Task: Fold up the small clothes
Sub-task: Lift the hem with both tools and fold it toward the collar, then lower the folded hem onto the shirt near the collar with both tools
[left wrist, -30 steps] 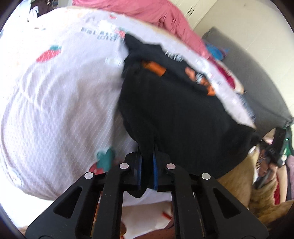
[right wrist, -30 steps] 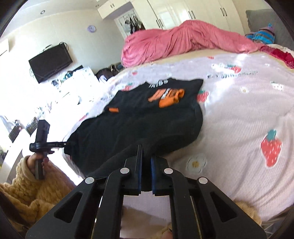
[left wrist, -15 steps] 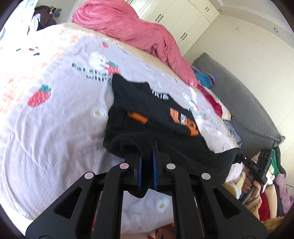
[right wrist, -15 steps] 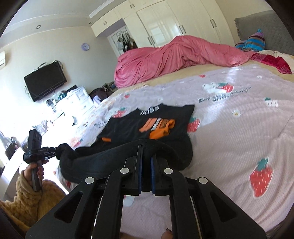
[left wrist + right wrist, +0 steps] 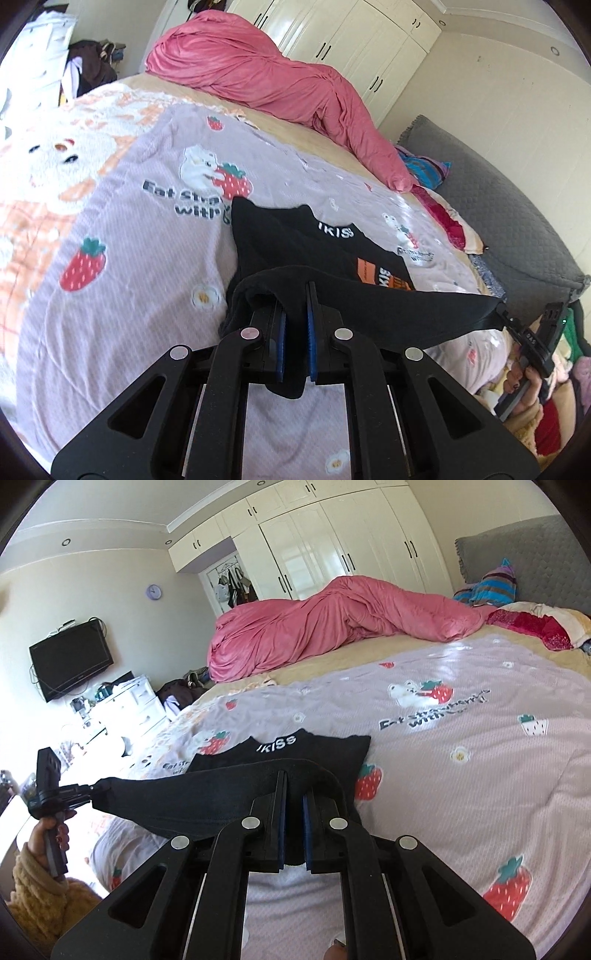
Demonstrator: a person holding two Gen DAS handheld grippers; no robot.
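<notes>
While black garment (image 5: pixel 317 254) lies collar-end flat on strawberry bedspread (image 5: pixel 140 266), near hem lifted taut between both tools. Left gripper (image 5: pixel 294 332) clamped on one hem corner; right gripper (image 5: pixel 293 816) clamped on other. Orange print partly hidden, seemingly under raised fold. Pink duvet (image 5: pixel 332 624) heaped at far bed edge.

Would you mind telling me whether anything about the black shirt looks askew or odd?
Nothing stands out: the black shirt lies flat on the strawberry blanket, its near hem held taut between the left gripper and right gripper.
</notes>
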